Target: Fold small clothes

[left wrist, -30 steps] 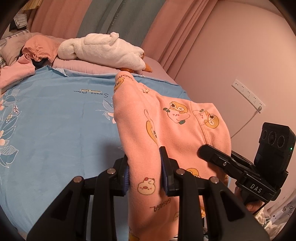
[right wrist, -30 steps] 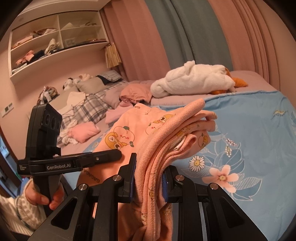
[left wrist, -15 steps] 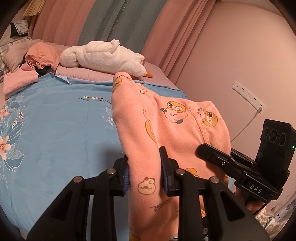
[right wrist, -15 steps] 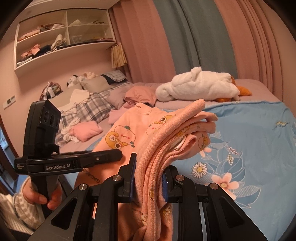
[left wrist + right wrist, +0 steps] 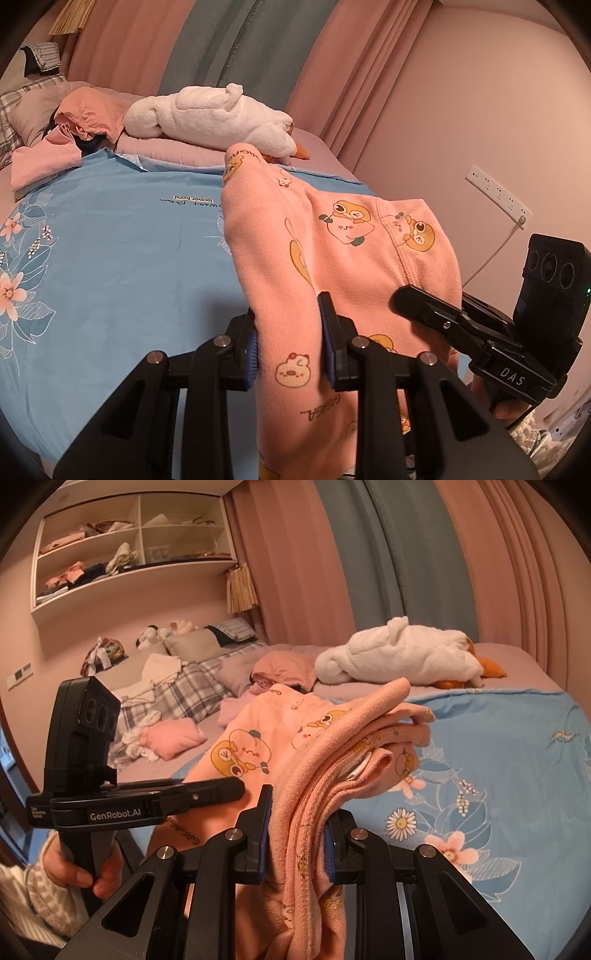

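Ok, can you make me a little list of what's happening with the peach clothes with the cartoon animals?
garment: peach printed garment, held up above the bed
left hand-held gripper: shut on one part of the cloth
right hand-held gripper: shut on bunched edges of the cloth
bed cover: blue floral sheet, under the garment
behind: white plush toy lying on the bed
fold: not yet laid down

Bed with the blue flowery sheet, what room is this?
Most likely a bedroom: a bed with a blue floral sheet, pillows at its head, and wall shelves stacked with clothes.
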{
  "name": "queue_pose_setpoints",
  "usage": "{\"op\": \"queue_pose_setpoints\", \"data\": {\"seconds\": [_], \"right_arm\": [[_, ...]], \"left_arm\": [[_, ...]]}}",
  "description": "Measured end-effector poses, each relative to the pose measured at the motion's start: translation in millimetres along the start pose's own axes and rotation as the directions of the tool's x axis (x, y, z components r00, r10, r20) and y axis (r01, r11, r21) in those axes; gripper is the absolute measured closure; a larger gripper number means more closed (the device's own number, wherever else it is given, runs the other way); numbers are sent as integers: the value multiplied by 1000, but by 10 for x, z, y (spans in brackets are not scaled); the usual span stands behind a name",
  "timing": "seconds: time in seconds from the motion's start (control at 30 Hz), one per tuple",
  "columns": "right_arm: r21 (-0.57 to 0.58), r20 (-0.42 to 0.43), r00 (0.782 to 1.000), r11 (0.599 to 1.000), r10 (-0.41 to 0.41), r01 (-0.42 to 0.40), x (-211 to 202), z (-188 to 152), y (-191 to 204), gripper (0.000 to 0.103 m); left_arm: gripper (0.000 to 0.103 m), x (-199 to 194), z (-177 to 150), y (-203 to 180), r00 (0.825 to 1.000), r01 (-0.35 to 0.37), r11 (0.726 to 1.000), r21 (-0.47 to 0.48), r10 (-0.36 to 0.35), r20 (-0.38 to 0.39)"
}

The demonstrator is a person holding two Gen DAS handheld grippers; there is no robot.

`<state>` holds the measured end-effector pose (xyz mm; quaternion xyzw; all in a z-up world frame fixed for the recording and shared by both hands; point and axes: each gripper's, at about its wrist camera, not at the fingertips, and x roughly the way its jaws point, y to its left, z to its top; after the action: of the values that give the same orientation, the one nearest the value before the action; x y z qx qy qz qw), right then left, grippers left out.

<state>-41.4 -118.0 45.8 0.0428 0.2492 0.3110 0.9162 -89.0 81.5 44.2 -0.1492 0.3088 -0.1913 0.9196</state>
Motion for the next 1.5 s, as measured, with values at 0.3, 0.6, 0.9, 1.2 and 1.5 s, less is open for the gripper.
{"op": "queue_pose_setpoints", "data": {"seconds": [0.3, 0.6, 0.9, 1.2, 1.5], "right_arm": [[-18, 2, 1000, 1000, -1, 1, 1, 37, 27, 79], [-26, 2, 1000, 1000, 1, -1, 7, 63, 17, 79], [-31, -1, 1000, 1000, 0, 0, 15, 82, 31, 79], [-49, -8, 1000, 999, 6, -7, 76, 139, 5, 79], [-60, -16, 1000, 998, 11, -12, 143, 166, 5, 79]], "left_arm": [[77, -37, 0, -4, 1000, -8, 1000, 15, 8, 8], [77, -64, 24, -11, 1000, -16, 1000, 22, 16, 15], [77, -70, 38, 19, 1000, -20, 999, 27, 20, 19], [77, -73, 58, 52, 999, -27, 999, 24, 27, 25], [77, -74, 56, 78, 999, -36, 999, 16, 35, 28]]}}
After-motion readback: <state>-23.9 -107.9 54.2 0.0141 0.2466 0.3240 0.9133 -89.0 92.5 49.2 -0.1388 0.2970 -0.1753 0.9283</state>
